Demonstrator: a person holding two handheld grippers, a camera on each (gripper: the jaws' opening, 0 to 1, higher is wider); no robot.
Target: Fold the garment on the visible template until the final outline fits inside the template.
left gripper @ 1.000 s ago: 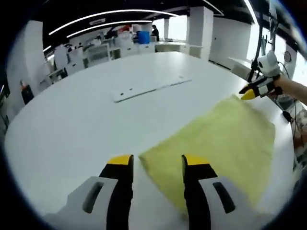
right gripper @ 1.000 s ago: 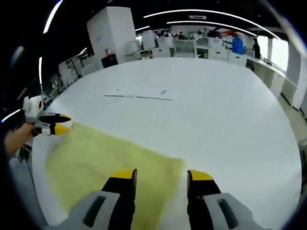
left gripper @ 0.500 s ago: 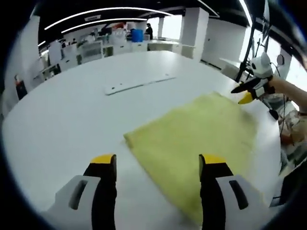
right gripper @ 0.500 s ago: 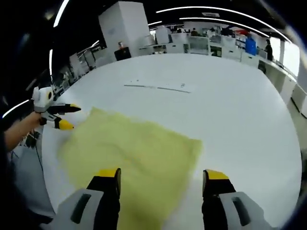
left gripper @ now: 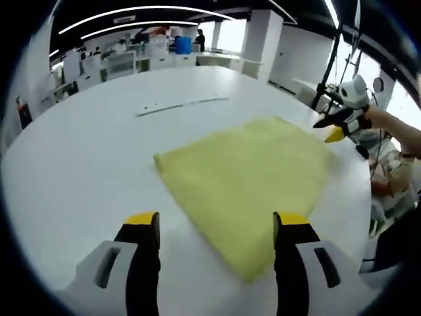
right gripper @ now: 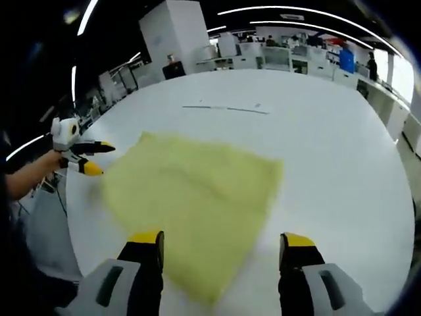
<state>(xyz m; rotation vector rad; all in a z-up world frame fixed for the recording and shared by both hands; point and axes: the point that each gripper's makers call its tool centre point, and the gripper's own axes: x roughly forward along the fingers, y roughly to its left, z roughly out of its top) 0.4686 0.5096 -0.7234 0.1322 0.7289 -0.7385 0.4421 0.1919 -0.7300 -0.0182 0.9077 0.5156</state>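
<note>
My fingers: left gripper [left gripper: 216,230] jaws wide, holding nothing; right gripper [right gripper: 222,250] same, wide and empty, both hovering over the near edge of the white table [left gripper: 79,151]. Yellow garment [left gripper: 243,174] lies flat near that edge (roughly square, a corner pointing toward each gripper). No legible writing. Thin white template strip [left gripper: 181,105] sits further in.

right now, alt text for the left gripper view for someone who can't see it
A flat yellow cloth garment lies on a large white round table. The left gripper hovers open above its near edge, and the right gripper is open at its far corner.
</note>
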